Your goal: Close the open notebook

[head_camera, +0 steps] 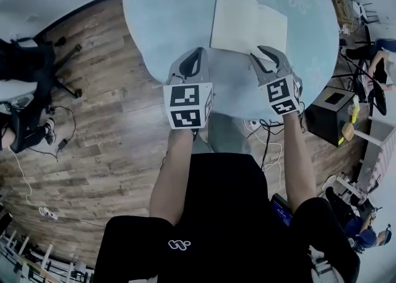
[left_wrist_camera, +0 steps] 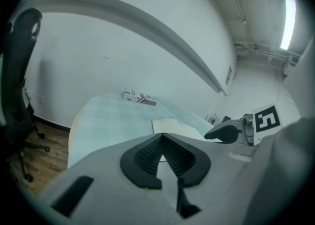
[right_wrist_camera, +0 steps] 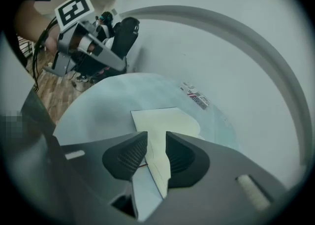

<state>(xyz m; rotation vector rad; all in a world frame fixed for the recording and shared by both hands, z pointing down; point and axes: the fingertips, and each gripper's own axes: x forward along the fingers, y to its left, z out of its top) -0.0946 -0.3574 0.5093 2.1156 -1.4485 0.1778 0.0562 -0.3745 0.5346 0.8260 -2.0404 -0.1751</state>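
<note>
An open notebook (head_camera: 247,25) with blank cream pages lies flat on the round pale blue table (head_camera: 167,15), toward its near right side. My right gripper (head_camera: 267,52) hovers at the notebook's near edge, by the right page. It is open, and in the right gripper view the notebook (right_wrist_camera: 162,120) shows through the gap of the right gripper (right_wrist_camera: 156,138) without either pad pressing on it. My left gripper (head_camera: 198,52) sits just left of the notebook's near left corner. The left gripper (left_wrist_camera: 161,138) is shut, its pads meeting at the tips with nothing held, and the notebook (left_wrist_camera: 172,126) lies just beyond.
A small printed box (left_wrist_camera: 140,97) lies at the table's far edge. A black office chair (head_camera: 43,65) stands on the wood floor to the left. A black case (head_camera: 334,114), cables and seated people are to the right of the table.
</note>
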